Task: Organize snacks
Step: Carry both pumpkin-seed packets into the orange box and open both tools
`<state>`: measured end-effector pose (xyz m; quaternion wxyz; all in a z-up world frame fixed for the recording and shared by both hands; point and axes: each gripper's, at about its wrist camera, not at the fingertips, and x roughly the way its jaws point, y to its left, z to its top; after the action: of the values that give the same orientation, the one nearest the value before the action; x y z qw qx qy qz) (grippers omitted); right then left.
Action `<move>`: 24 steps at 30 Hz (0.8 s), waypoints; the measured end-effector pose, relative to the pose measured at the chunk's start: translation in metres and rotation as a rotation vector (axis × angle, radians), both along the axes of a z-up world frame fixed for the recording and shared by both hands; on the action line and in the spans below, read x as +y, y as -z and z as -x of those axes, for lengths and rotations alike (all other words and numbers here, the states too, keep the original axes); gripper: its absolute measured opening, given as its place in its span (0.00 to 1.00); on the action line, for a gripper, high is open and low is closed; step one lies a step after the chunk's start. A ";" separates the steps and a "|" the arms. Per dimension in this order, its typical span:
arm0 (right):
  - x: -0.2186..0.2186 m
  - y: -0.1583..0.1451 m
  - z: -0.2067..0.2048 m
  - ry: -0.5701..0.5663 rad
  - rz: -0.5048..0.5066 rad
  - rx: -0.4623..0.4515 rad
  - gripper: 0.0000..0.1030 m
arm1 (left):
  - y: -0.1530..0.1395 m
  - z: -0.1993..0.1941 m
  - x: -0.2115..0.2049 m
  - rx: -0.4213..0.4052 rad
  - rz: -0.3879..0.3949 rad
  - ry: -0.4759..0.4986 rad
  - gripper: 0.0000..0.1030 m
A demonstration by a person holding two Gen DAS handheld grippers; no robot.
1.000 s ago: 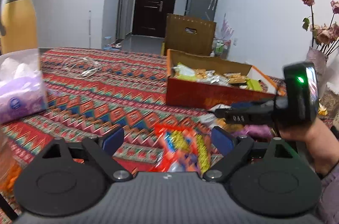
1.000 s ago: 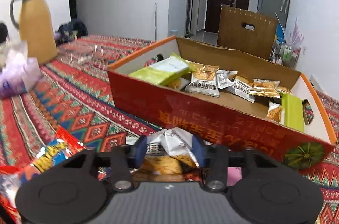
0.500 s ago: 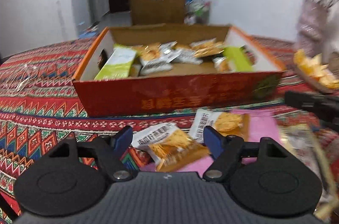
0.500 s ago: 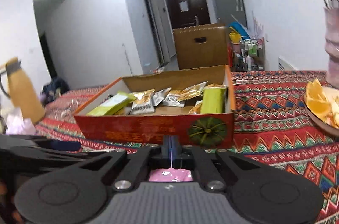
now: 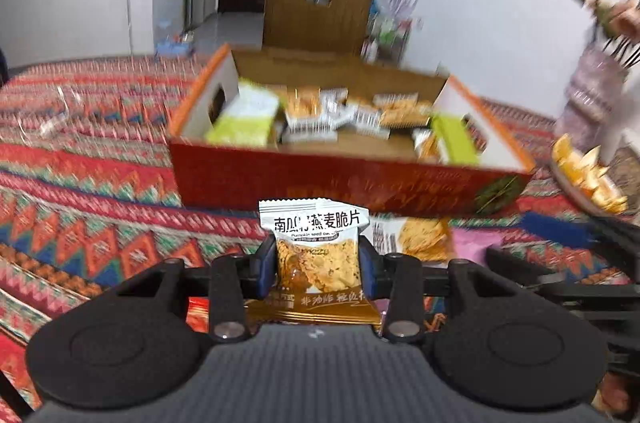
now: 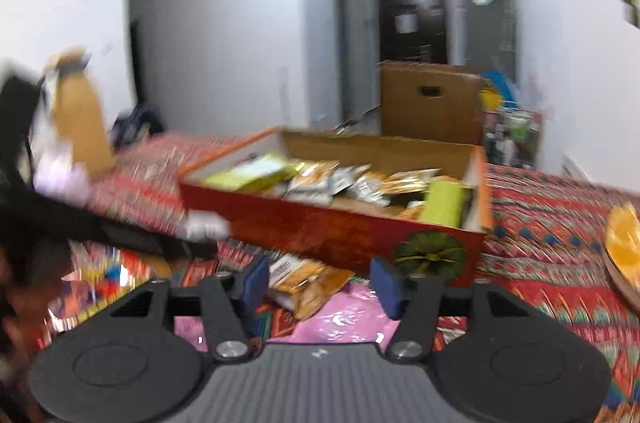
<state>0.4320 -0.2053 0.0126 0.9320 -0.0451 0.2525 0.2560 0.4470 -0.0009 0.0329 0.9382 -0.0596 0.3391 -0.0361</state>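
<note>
Nearest, the left gripper [image 5: 318, 263] is pinching a white-and-gold snack packet [image 5: 316, 255] across its middle, its jaws having just been closing onto it, with the packet standing upright just in front of the red snack box [image 5: 320, 183]. Risk, item one: the pads are bearing on a puffy, slick film pouch, so the packet is likely slipping or swinging out if the hand is swept quickly toward the box. Risk, item two: the box's front wall is standing between packet and interior, so a low carry is likely catching the rim and nudging the box across the patterned cloth [image 5: 100, 215]. Next, the right gripper [image 6: 320, 281] is hovering with its jaws about half apart, having just been opening, and nothing is lying between the pads; it is touching nothing that can be made out. Just in front of the box, beneath that gripper, a second gold packet [image 6: 310, 283] is lying on a pink wrapper [image 6: 344, 319], still outside the box. Beyond, the box is already holding green and gold packets. To the right of the box, a plate of orange slices [image 6: 624, 243] is sitting near enough for a wide swing to be clipping it.
</note>
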 end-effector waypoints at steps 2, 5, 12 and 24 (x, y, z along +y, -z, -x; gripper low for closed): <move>0.017 0.001 -0.012 -0.036 0.097 -0.016 0.55 | -0.011 0.011 0.010 -0.037 0.017 0.003 0.40; 0.042 0.007 -0.031 -0.139 0.234 0.000 0.55 | -0.019 0.029 0.030 -0.060 0.041 -0.006 0.40; 0.070 0.030 -0.071 -0.331 0.379 0.072 0.60 | -0.017 0.051 0.061 -0.055 0.084 -0.033 0.40; 0.036 0.013 -0.025 -0.105 0.099 0.191 0.15 | -0.014 0.099 0.057 -0.065 0.124 -0.029 0.40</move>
<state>0.4567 -0.1692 -0.0006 0.8856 -0.0797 0.3499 0.2949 0.3480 0.0566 0.0465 0.9437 -0.1213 0.3045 -0.0452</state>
